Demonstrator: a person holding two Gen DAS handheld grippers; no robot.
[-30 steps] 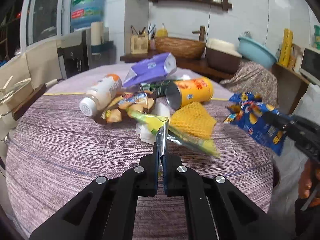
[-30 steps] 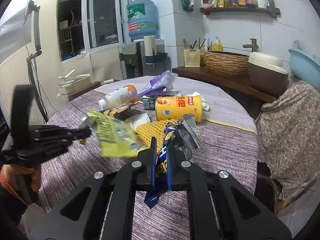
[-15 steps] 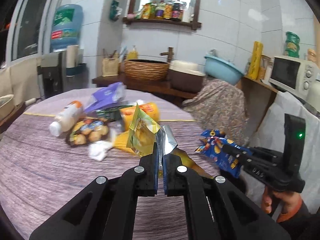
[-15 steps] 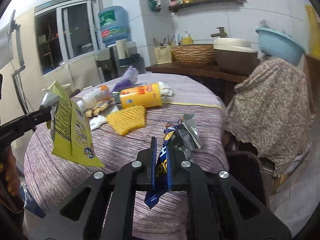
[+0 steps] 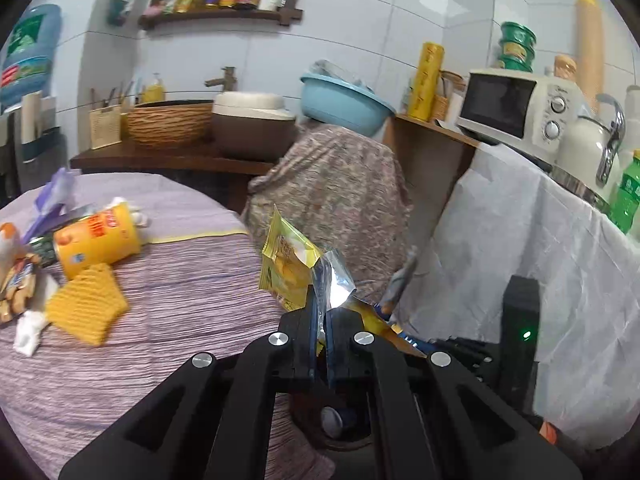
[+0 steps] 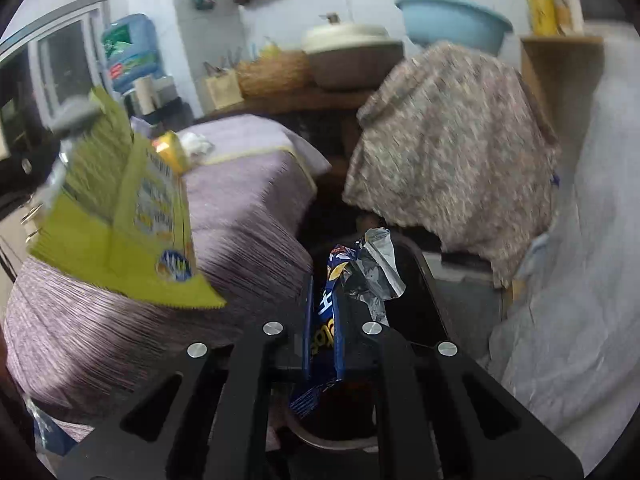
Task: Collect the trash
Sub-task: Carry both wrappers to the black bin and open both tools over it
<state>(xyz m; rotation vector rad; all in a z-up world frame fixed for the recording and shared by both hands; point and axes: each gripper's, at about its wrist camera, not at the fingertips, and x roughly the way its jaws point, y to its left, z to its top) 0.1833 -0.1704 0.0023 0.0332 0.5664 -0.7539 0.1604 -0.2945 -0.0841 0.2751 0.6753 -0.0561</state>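
my left claw (image 5: 320, 312) pinches a crinkled yellow foil snack bag (image 5: 286, 268); my right claw (image 6: 322, 304) pinches a crumpled blue foil wrapper (image 6: 332, 312), a dark bin (image 6: 416, 280) below it.

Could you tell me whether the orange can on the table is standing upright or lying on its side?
On its side. The orange can lies lengthwise on the table, its label sideways.
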